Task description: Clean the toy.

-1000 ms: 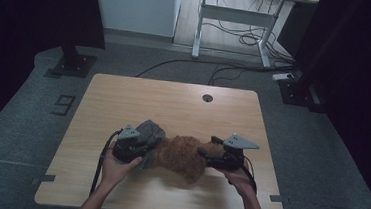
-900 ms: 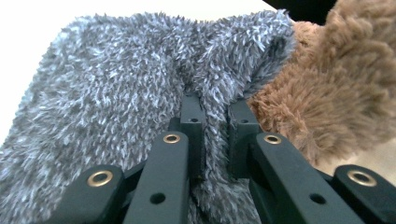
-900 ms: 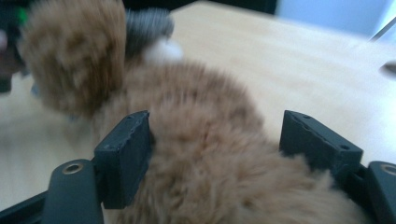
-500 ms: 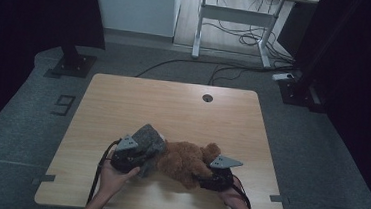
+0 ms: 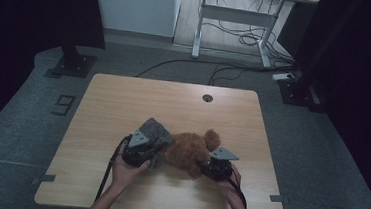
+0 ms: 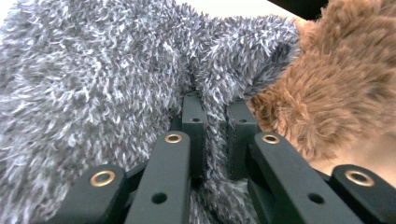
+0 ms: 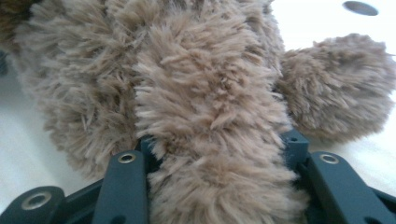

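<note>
A brown plush bear [image 5: 190, 149] lies on the wooden table [image 5: 173, 103], near its front edge. Draped against the bear's left side is a grey fuzzy fabric piece [image 5: 152, 130]. My left gripper [image 5: 158, 148] is shut on a fold of this grey fabric [image 6: 93, 70], whose fibres fill the gap between the left gripper's [image 6: 217, 112] jaws, and the bear [image 6: 336, 84] sits just beside them. My right gripper [image 5: 205, 164] has just been closing its jaws on a limb of the bear [image 7: 205, 93]. That limb fills the space between the right gripper's [image 7: 215, 140] pads.
A round cable hole [image 5: 207, 97] sits near the table's far edge. Behind the table stand a white desk frame [image 5: 230, 18] with cables on the floor and dark stands [image 5: 71, 60] at both sides.
The right gripper has dropped toward the table and the near edge, and its jaws have come in around the bear's limb. The left hand shifted slightly with the grey fabric.
</note>
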The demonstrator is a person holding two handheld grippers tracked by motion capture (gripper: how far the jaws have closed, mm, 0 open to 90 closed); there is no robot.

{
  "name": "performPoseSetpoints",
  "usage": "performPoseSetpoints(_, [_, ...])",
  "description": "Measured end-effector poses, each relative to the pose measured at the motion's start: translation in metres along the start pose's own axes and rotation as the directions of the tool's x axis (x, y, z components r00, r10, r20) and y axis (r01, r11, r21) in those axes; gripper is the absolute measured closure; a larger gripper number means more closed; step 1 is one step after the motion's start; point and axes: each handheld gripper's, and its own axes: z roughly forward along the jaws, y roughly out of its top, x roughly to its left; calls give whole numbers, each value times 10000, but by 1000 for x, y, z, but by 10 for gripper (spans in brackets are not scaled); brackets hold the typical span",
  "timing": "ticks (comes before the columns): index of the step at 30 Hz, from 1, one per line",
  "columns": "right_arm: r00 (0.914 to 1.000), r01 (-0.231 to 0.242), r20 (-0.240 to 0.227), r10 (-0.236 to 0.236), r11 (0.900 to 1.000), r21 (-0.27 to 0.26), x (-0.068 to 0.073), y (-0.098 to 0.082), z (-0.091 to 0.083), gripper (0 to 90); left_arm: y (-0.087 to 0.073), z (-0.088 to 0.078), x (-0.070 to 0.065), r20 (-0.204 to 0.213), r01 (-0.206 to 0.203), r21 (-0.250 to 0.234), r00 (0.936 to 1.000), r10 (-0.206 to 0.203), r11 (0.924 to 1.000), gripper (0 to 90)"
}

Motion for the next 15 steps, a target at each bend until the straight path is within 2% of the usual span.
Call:
performPoseSetpoints(4, [9985,-429,332,442,9983,-394,-13,2,12,521,11,16,7,-165,100,-62,9998,-101,9999,807])
performPoseSetpoints(7, [9965,-627,515,655,9965,-545,-19,4,18,521,15,21,10,-191,150,-48,9997,-151,9999,806])
performPoseSetpoints(11, [9979,-545,309,563,9968,-577,-19,2,13,507,10,12,11,172,160,-33,9997,-159,9999,806])
performPoseSetpoints(15, [9983,-585,30,589,9962,-650,-18,-4,4,478,-3,0,10,504,182,-158,9986,-174,9997,806])
